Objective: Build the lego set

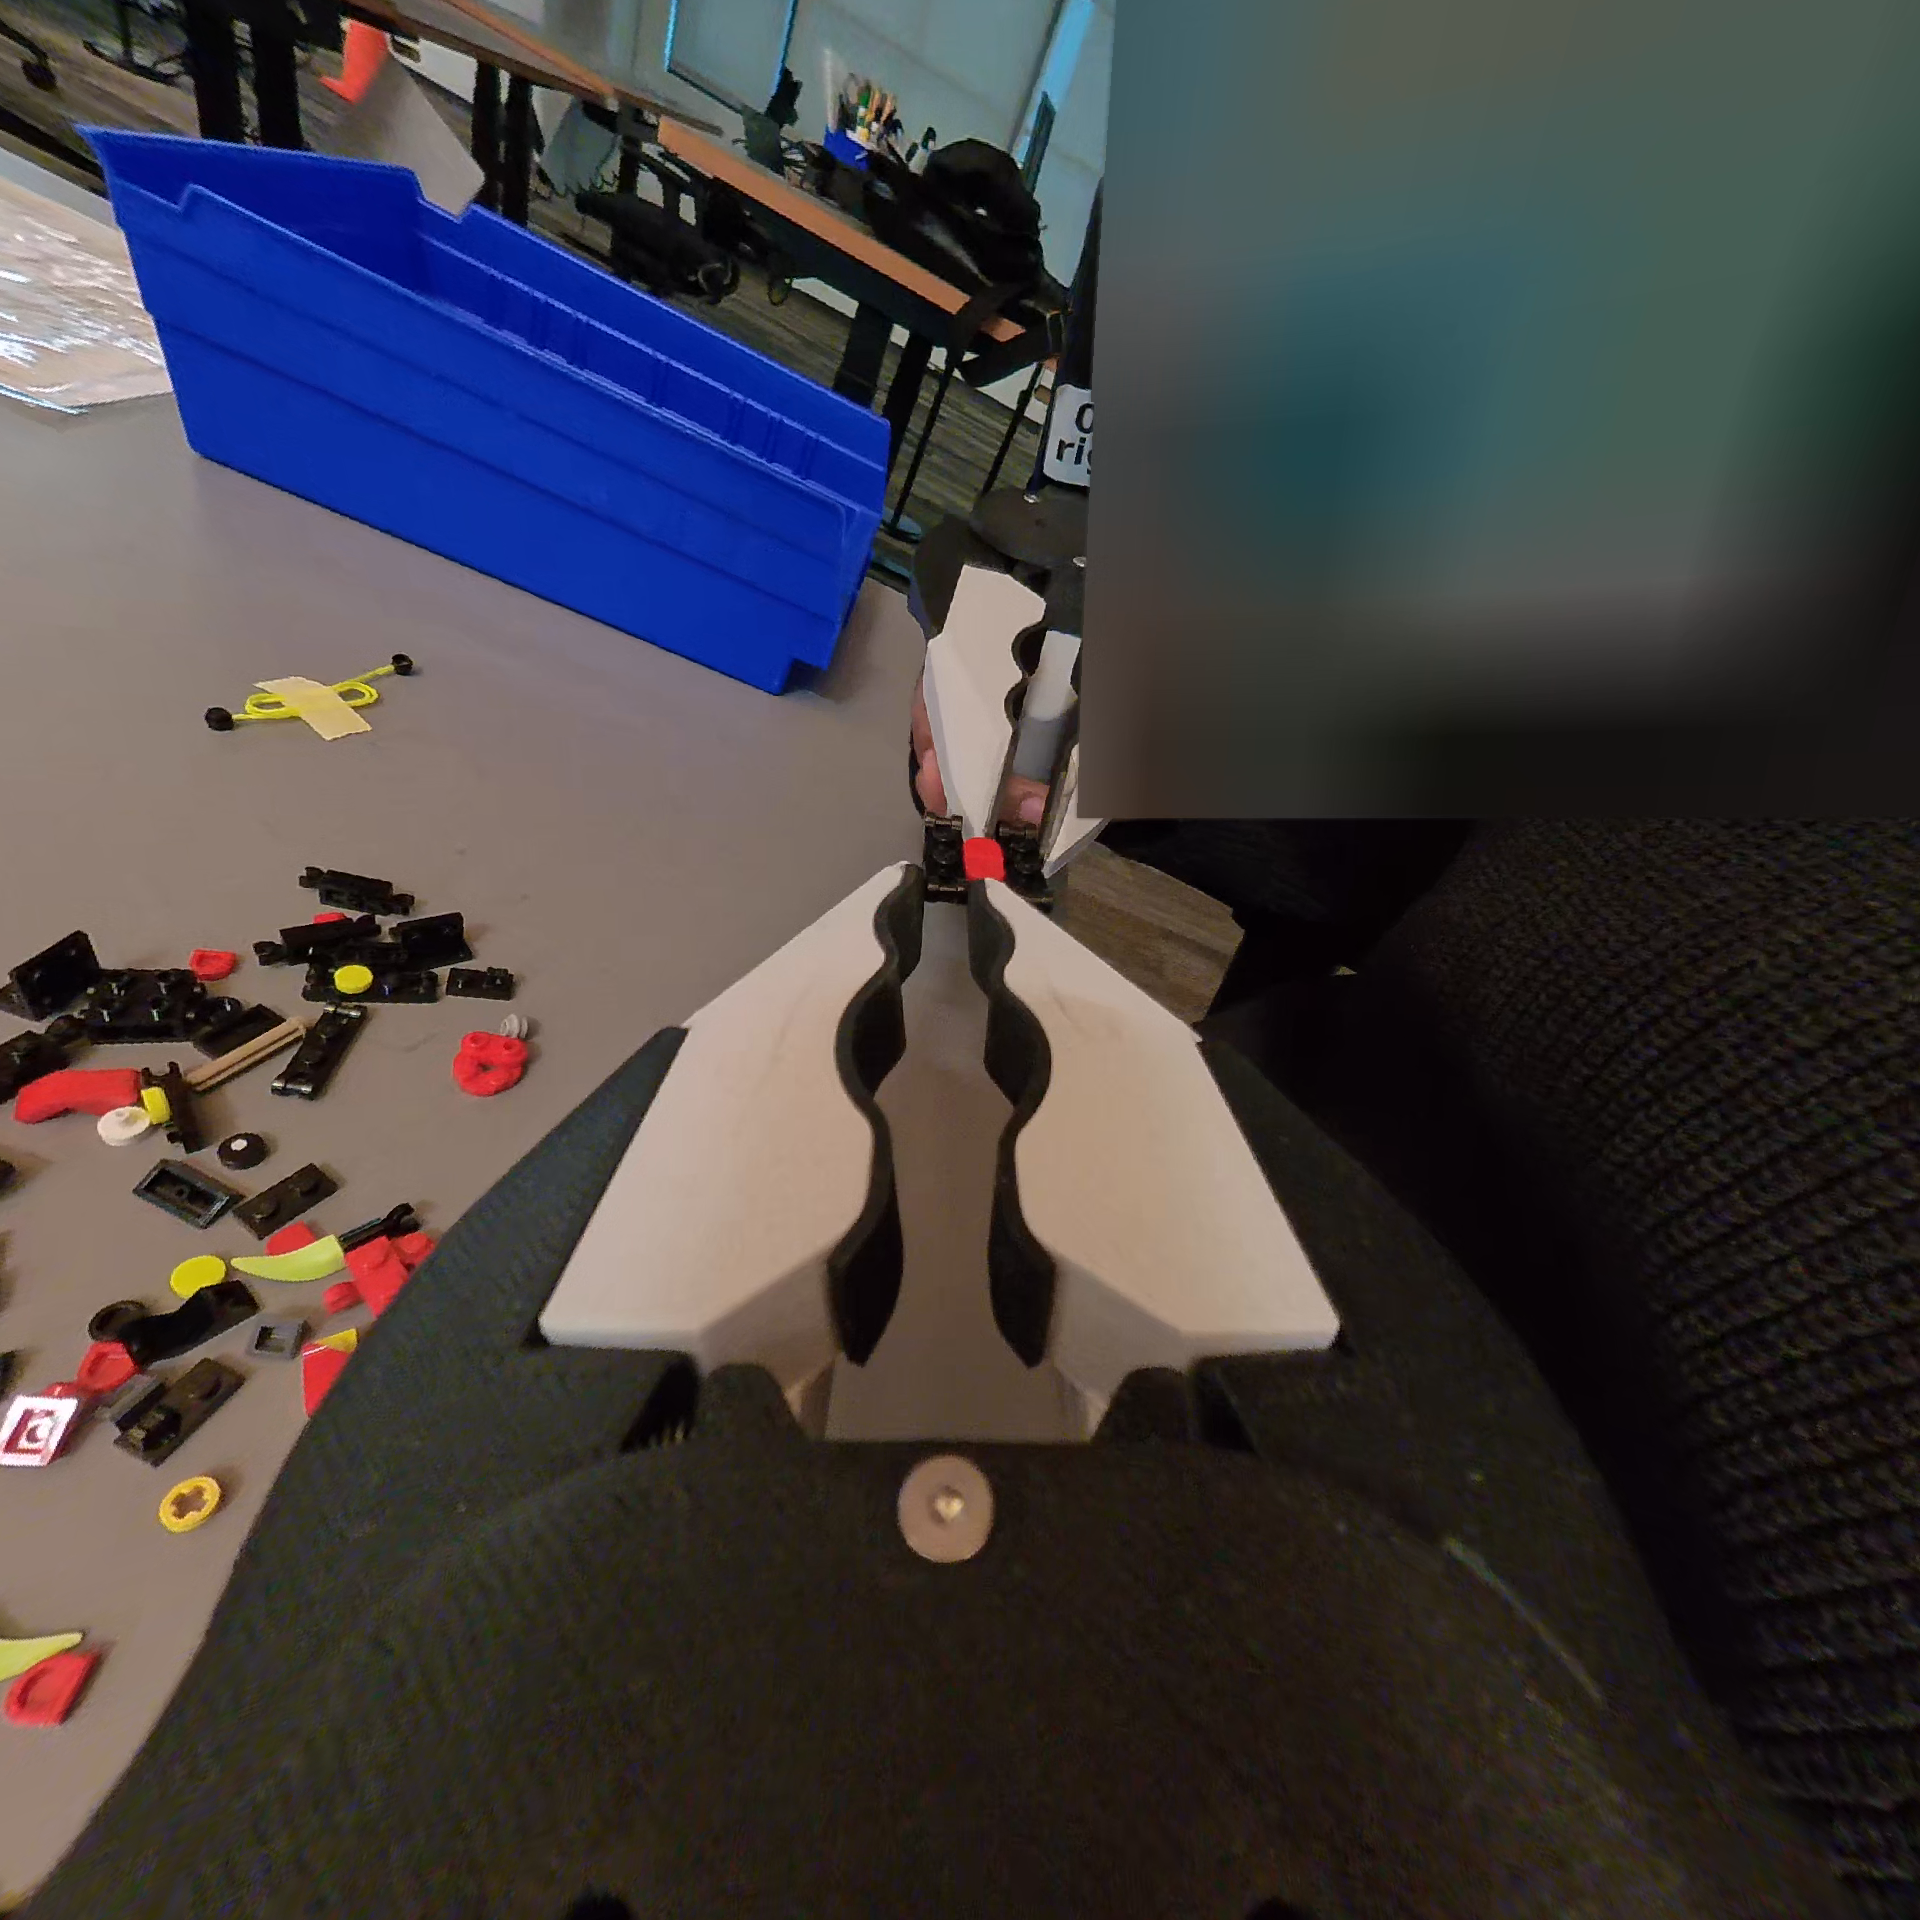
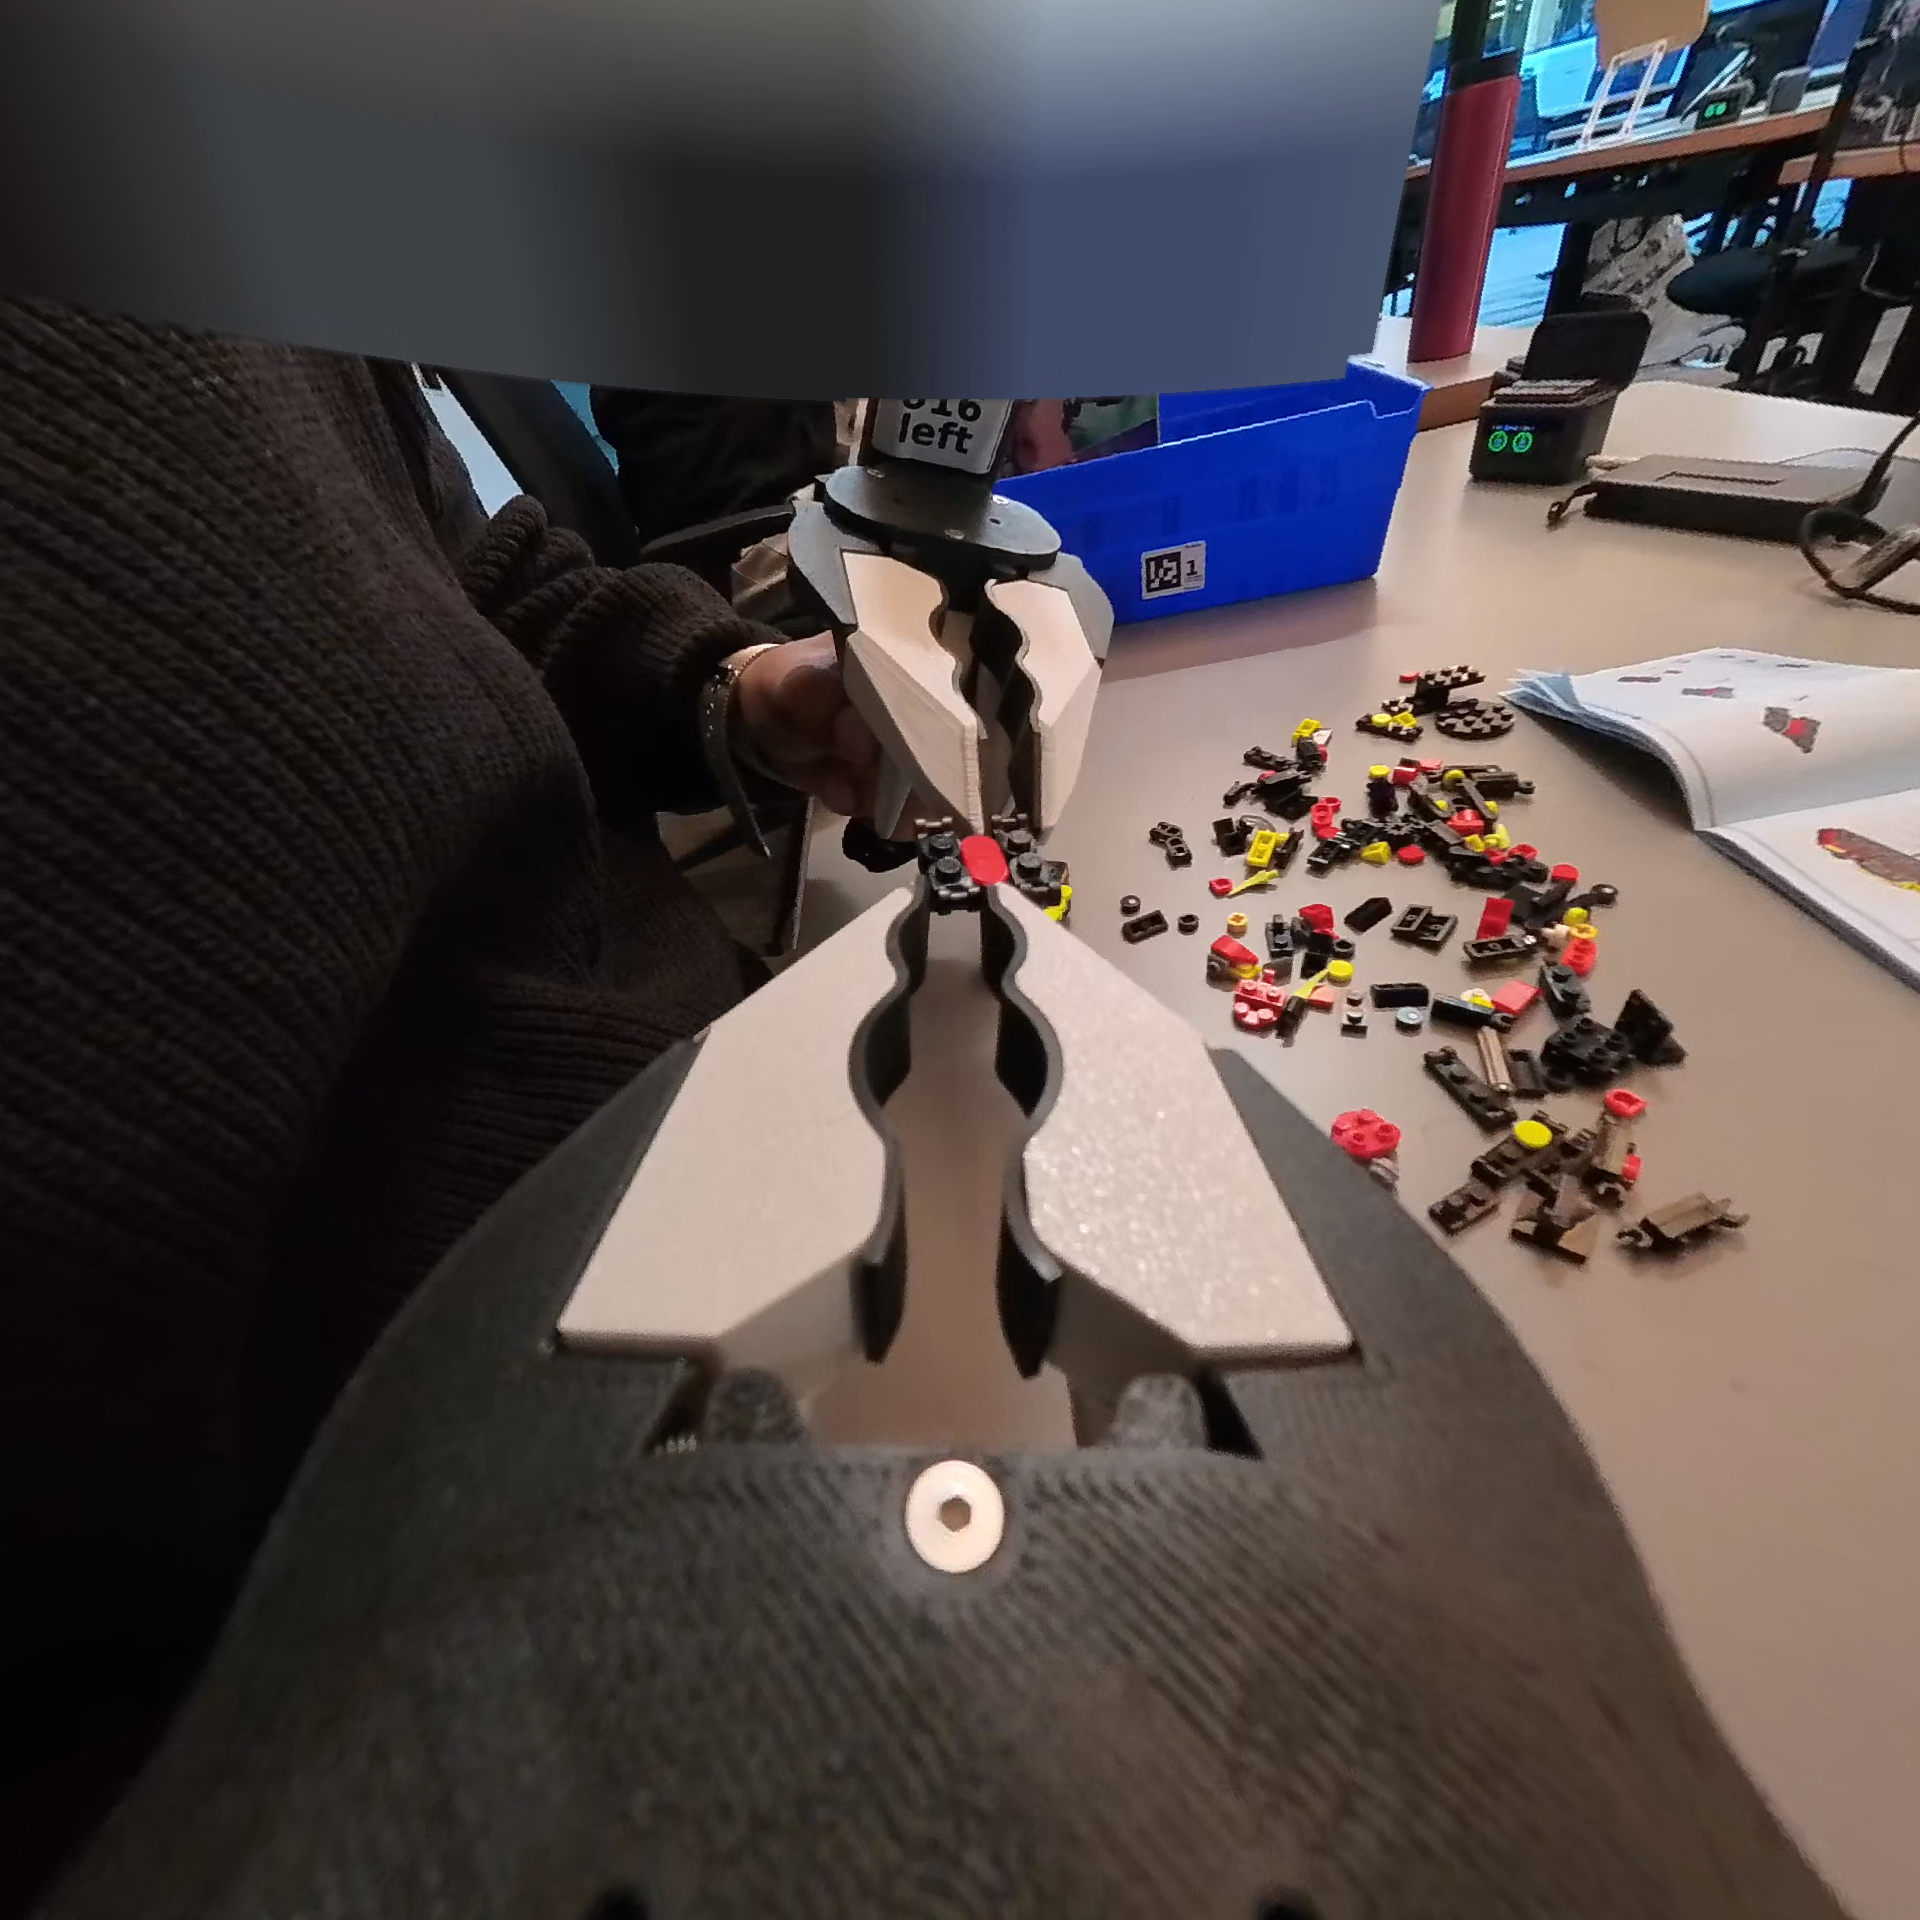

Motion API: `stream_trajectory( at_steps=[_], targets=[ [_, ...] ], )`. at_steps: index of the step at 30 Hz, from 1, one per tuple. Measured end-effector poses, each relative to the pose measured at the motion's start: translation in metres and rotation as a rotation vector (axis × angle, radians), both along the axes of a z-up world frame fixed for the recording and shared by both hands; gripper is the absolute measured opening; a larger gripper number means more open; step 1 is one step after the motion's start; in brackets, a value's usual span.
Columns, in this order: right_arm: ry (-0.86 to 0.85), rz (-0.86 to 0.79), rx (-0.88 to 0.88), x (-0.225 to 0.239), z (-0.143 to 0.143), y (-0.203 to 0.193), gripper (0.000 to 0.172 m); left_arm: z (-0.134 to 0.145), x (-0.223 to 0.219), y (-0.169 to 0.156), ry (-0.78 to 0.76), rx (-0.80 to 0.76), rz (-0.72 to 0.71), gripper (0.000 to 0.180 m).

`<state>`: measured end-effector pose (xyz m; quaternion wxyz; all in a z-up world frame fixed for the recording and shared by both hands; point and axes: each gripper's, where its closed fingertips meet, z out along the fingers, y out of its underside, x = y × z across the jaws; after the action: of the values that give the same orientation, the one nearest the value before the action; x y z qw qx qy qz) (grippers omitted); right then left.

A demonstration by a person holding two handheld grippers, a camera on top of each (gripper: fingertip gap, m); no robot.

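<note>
While both grippers meet frame centre, left gripper (image 1: 945,902) and right gripper (image 2: 954,902) sit narrow, each clamped on black/red brick assy (image 2: 982,868), off table (image 1: 623,790). Loose bricks (image 2: 1455,935) mid right, unused. Blue bin (image 1: 499,416) upper left.

Soft, even indoor light, faint shadows, wide-angle bending at the edges (background slightly blurred), foreground dim.

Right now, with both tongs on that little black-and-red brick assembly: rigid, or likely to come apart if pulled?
The brick assembly looks stiff, hard plastic, and probably light, being as small as the loose pieces nearby. It seems to be several parts joined, so the joints may separate or pivot under a pull. The glossy red tile could be slippery.
</note>
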<state>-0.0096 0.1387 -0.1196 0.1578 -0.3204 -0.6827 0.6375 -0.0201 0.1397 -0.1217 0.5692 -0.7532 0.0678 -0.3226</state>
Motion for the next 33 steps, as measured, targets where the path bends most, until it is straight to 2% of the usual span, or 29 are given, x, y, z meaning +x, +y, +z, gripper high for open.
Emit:
stream_trajectory(
  at_steps=[13,22,25,33],
  targets=[
    [-0.023,-0.045,0.028,-0.002,0.001,0.002,0.007,0.0,-0.002,0.001,0.004,0.001,0.012,0.006],
    [0.015,-0.02,0.014,-0.001,0.004,0.0,0.007,0.001,-0.001,0.0,-0.003,0.004,0.0,0.006],
    [0.064,-0.017,0.028,0.0,0.008,0.0,0.021,0.0,-0.004,0.0,0.008,0.004,0.014,0.006],
    [0.059,-0.117,-0.001,-0.008,0.012,0.019,0.031,-0.001,-0.01,0.002,0.039,0.008,0.05,0.006]
  ],
)
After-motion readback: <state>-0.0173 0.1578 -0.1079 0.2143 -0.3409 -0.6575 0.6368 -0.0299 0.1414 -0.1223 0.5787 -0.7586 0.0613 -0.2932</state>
